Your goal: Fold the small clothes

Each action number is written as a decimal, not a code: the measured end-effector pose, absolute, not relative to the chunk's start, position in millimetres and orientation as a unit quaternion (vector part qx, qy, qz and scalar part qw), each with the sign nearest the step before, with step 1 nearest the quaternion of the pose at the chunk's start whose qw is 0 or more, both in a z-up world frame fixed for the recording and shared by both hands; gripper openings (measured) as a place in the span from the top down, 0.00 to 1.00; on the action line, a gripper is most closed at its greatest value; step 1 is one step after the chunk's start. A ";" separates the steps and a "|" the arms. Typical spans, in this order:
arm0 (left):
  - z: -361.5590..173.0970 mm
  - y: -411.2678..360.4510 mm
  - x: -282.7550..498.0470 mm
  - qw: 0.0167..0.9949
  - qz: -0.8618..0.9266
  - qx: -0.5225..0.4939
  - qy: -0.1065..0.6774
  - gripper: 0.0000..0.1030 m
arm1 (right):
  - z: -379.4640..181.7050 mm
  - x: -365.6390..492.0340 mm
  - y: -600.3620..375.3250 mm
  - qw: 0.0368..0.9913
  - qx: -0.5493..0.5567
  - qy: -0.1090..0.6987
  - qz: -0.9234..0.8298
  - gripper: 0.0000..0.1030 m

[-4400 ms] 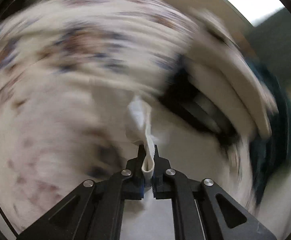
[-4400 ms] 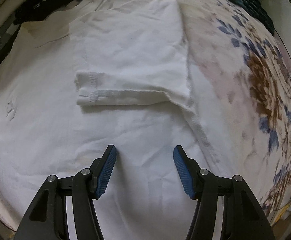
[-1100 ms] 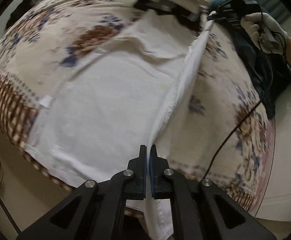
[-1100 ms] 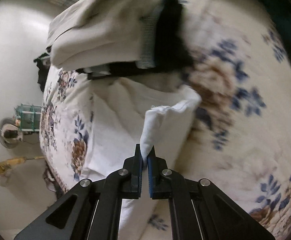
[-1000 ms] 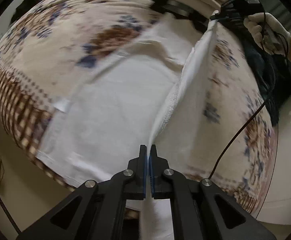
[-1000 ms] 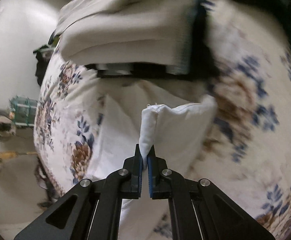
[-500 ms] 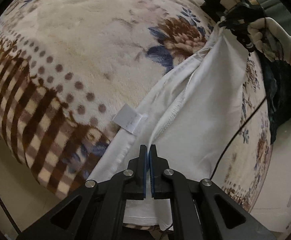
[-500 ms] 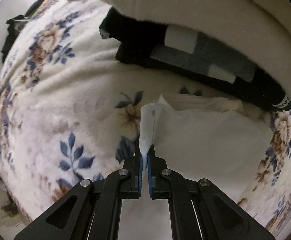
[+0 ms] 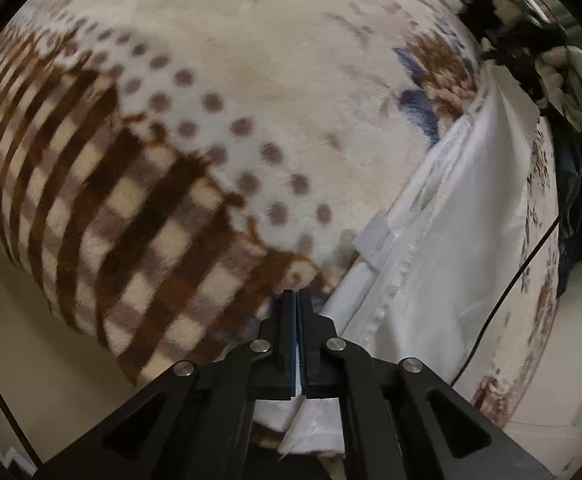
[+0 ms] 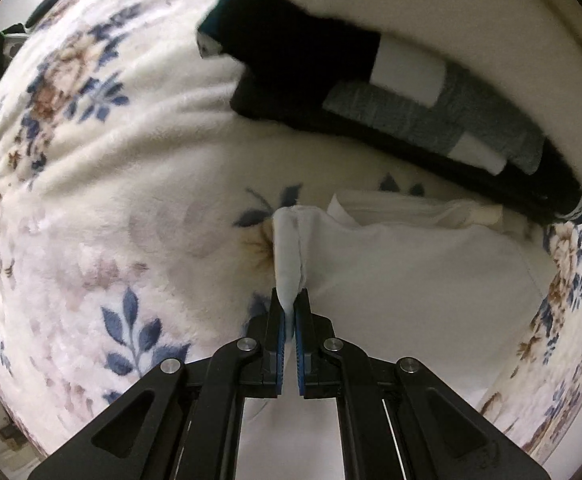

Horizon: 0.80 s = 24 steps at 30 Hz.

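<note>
Left wrist view: the left tool [image 9: 299, 320] is seen pressed together at 6 o'clock, with a thin edge of the white garment [image 9: 463, 240] pinched between its blue pads; a bit of hem hangs below the fingers. From the tool the garment is laid out toward 2 o'clock on the blanket [image 9: 251, 80], its stitched edge doubled over, a small white label [image 9: 375, 242] sticking out at the fold. The blanket's brown check and dot border is seen from 8 to 11 o'clock. A thin black cable [image 9: 507, 292] runs across at 4 o'clock. Far off at 1 o'clock, a blurred dark and white shape is seen; it cannot be identified.

Right wrist view: the right tool [image 10: 289, 320] is closed at 6 o'clock, pinching a bunched fold of the white garment [image 10: 411, 272], which spreads flat toward 3 o'clock on the floral blanket [image 10: 111, 200]. Beyond it, at 12 to 2 o'clock, a black and grey garment [image 10: 391, 120] lies under a cream cushion [image 10: 451, 8].
</note>
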<state>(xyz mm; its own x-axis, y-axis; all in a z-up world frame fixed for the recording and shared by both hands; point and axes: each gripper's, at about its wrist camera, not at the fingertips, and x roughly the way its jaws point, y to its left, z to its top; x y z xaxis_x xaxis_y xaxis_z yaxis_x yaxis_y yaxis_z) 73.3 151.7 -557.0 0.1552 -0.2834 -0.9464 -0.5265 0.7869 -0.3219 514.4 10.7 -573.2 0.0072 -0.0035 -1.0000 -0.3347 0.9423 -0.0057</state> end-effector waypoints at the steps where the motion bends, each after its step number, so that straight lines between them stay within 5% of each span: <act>1: -554.2 155.3 72.3 0.688 0.083 -0.323 0.644 0.99 | -574.0 516.8 6.0 0.692 -0.104 0.705 0.118 0.95; 3: -545.3 160.6 75.6 0.685 0.080 -0.322 0.649 0.96 | -568.1 524.6 -7.5 0.679 -0.047 0.720 0.135 0.82; 4: -538.4 162.0 79.6 0.690 0.076 -0.317 0.646 0.88 | -562.2 526.0 -16.9 0.672 -0.014 0.725 0.151 0.57; 6: -527.8 164.4 87.9 0.703 0.064 -0.315 0.634 0.53 | -539.9 524.8 -44.5 0.673 0.041 0.720 0.164 0.33; 7: -521.7 164.7 94.1 0.710 0.053 -0.319 0.626 0.35 | -529.2 521.9 -57.1 0.680 0.053 0.713 0.163 0.32; 15: -525.2 142.7 113.8 0.689 0.000 -0.308 0.656 0.34 | -474.2 427.4 -169.3 0.704 0.060 0.700 0.103 0.32; 24: -539.2 104.7 80.0 0.651 -0.033 -0.235 0.721 0.35 | -532.9 203.0 -257.3 0.614 0.140 0.776 0.021 0.32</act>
